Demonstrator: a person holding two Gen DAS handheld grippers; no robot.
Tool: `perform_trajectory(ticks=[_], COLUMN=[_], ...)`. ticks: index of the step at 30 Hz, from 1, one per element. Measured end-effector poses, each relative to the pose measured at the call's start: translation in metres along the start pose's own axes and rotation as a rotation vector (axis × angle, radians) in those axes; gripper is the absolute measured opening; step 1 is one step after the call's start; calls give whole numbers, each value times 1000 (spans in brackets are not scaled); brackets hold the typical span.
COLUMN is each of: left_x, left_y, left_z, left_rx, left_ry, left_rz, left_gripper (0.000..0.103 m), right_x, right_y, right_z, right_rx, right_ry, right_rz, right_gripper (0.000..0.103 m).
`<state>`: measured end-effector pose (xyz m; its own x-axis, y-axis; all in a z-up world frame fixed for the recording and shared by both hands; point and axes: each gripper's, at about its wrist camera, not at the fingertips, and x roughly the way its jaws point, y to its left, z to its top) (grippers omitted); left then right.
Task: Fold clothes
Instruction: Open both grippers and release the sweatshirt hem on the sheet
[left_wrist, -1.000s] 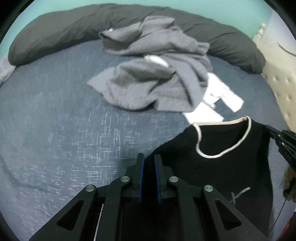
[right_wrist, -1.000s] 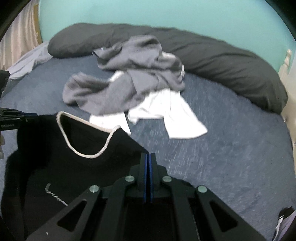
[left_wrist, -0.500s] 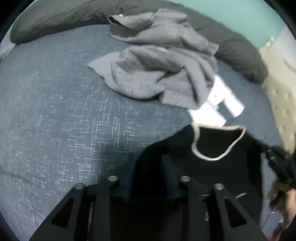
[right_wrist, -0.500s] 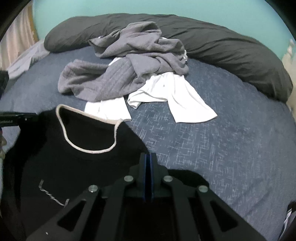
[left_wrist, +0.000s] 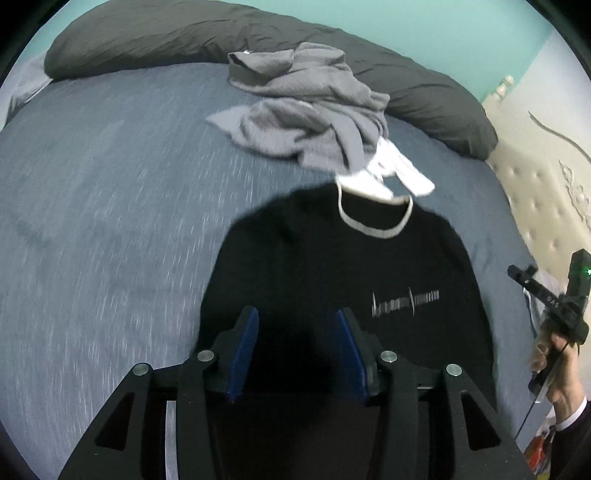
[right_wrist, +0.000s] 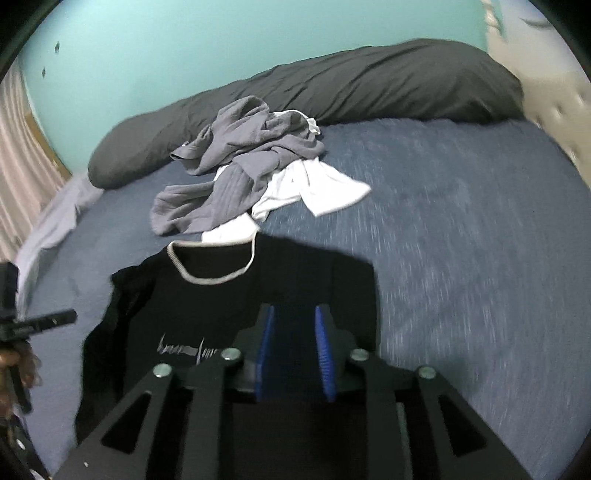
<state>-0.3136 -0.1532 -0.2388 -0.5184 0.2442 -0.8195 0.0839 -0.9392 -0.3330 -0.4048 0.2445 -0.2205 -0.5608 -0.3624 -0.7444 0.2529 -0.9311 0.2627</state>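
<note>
- bed (left_wrist: 110, 229) with a blue-grey speckled cover
- black tee (left_wrist: 332, 266) lying flat
- grey and white clothes heap (left_wrist: 306, 118) behind it
- long dark pillow (left_wrist: 184, 40) at the back

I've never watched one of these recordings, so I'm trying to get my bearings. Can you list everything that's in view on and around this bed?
black T-shirt with pale neck trim: one, black, spread flat on the near part of the bed.
crumpled grey knit garments: a heap, count unclear, grey, mid-bed beyond the T-shirt's collar.
white garment: at least one, white, partly under the grey heap.
long dark grey pillow: one, along the far edge.
blue-grey bed sheet: one, covers the mattress.
turquoise wall: behind the pillow.
cream tufted headboard: one, at the bed's side.
left tool: black, blue pads, open above the T-shirt.
right tool: same, open.
</note>
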Motion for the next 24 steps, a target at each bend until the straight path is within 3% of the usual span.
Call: perform_trajectory(ticks=[7,12,24], left_x=[-18,-30,-45], left_y=[-6,-28,-78], left_z=[-74,-120,-181], left_rx=[-62,-4,-16], left_ry=[43,63,85], left_rz=[-30,-10,5], left_gripper=[52,52,59], right_x=[-47,-71,-107], right_y=[-3,-2,14], right_z=[-78,-127,-199], right_rx=[112,168,169], right_ry=[13,11,-10], right_rz=[53,57,30], right_gripper=[29,32,41])
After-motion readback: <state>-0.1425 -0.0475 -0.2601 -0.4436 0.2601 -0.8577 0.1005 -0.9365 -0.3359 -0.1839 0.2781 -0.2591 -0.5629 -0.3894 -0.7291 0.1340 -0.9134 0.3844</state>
